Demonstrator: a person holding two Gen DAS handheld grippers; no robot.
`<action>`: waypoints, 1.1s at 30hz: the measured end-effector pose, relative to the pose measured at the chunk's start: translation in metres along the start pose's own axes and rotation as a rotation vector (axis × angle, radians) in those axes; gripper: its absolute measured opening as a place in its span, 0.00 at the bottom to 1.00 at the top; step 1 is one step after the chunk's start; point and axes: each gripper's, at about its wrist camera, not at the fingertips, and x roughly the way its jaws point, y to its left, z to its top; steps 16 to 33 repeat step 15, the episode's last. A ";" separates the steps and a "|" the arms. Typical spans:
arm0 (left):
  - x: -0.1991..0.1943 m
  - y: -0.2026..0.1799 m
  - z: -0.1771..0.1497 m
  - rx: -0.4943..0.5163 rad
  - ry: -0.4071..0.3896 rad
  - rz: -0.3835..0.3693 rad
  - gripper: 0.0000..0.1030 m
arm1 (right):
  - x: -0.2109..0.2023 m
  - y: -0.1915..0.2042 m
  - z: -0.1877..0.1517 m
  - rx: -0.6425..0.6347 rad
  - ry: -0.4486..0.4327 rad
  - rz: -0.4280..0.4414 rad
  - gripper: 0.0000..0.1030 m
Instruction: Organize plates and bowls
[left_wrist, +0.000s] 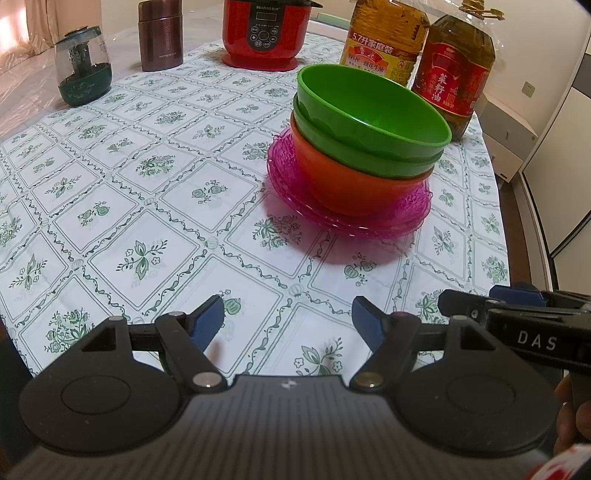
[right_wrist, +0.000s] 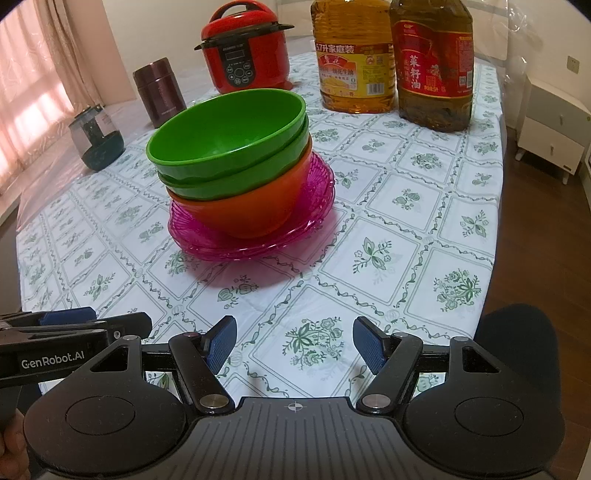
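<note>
bowls (left_wrist: 369, 147): two green nested in an orange one, sitting on the pink plates (left_wrist: 288, 184)
left gripper (left_wrist: 288, 325): spread wide, holding nothing, near side of the plates
right gripper (right_wrist: 291, 343): same deal

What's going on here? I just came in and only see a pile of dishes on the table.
A person holds a two-finger gripper in each hand; the left gripper and right gripper are both open, empty, and back from the dishes. Two green bowls sit nested in an orange bowl, which rests on stacked pink plates on the table. Nothing is being gripped right now.
</note>
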 end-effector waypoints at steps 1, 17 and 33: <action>0.000 0.000 0.000 0.000 0.000 0.001 0.72 | 0.000 0.000 0.000 0.000 -0.001 0.000 0.68; -0.003 -0.001 -0.003 0.009 -0.018 0.004 0.73 | 0.000 -0.001 -0.001 0.010 0.000 -0.002 0.68; -0.003 -0.001 -0.003 0.009 -0.018 0.004 0.73 | 0.000 -0.001 -0.001 0.010 0.000 -0.002 0.68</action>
